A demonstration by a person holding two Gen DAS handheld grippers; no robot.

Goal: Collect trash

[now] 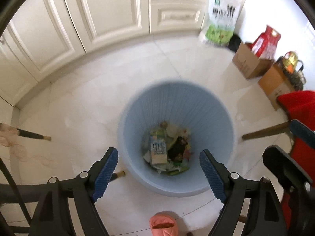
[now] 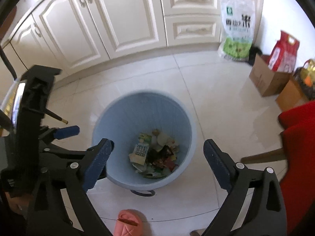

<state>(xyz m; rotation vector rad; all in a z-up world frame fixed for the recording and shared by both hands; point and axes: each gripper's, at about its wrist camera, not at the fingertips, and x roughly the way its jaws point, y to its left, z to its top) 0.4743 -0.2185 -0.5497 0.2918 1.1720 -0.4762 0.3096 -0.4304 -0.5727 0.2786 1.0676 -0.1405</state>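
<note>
Pale blue plastic fills the middle of both views: the trash bin [image 1: 177, 135] stands upright on the white tiled floor [image 1: 88, 108], in front of the cream cabinets [image 1: 110, 13]. At its bottom we see the collected trash [image 1: 167, 153], a loose heap of wrappers and crumpled paper with a small printed carton [image 2: 140, 151] lying on the left side of it.

We hold our left tool [image 1: 159, 173] above the near rim of the bin, its blue-padded fingers [image 1: 105, 175] spread wide apart with nothing between them. Our right tool [image 2: 158, 163] hangs over the bin in the same way, its fingers well apart and empty. In the right wrist view the left tool shows at the left edge, just beside the bin.

Near the bottom edge of each view a pink slipper [image 1: 163, 224] rests on the floor, close to the bin. To the right we see red fabric [image 1: 299, 106] and a wooden leg [image 1: 265, 132] slanting to the floor. Against the far wall stand a white and green sack [image 2: 237, 27], a brown cardboard box [image 2: 265, 78] and a red bag [image 2: 284, 52] upright in it.
</note>
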